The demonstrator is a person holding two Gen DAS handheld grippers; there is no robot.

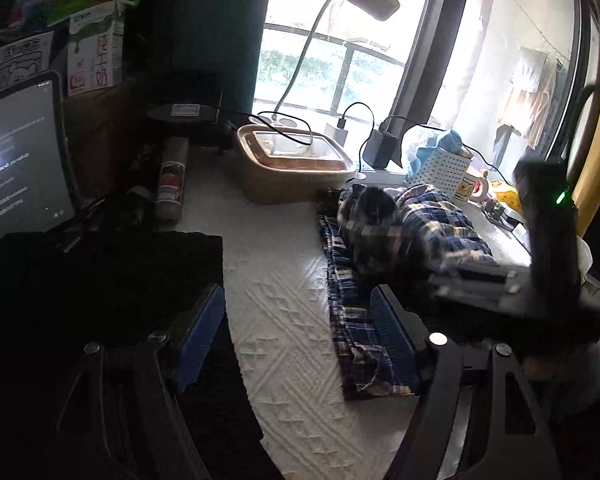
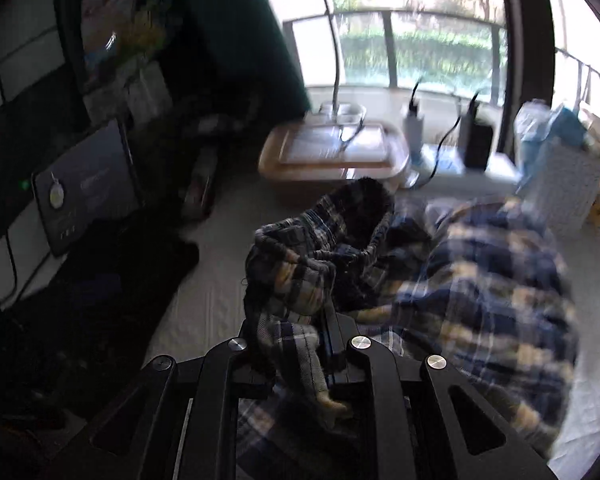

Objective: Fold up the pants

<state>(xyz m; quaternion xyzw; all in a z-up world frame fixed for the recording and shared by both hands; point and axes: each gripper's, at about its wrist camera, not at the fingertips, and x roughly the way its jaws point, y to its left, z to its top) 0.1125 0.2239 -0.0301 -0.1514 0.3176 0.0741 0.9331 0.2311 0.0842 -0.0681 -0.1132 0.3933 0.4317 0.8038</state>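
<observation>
Left gripper: the left gripper (image 1: pixel 300 336) hovers over the white textured table (image 1: pixel 284 280) with its blue-padded fingers (image 1: pixel 198 336) spread wide and nothing between them.
Right gripper: the right gripper (image 2: pixel 300 344) is pinching a bunched fold of the plaid pants (image 2: pixel 460 280) between its closed fingers; in the left view its dark body sits to the right of the left gripper.
Pants: crumpled in a heap ahead and to the right of the left gripper, one edge trailing down beside its right finger; the waistband opening stands up just ahead of the right gripper.
Black cloth: the black cloth (image 1: pixel 112 272) lies flat under the left gripper's left finger.
Container: the lidded container (image 1: pixel 296 160) stands beyond the pants, near the window.
Tablet: the tablet (image 1: pixel 20 160) is propped far left.
</observation>
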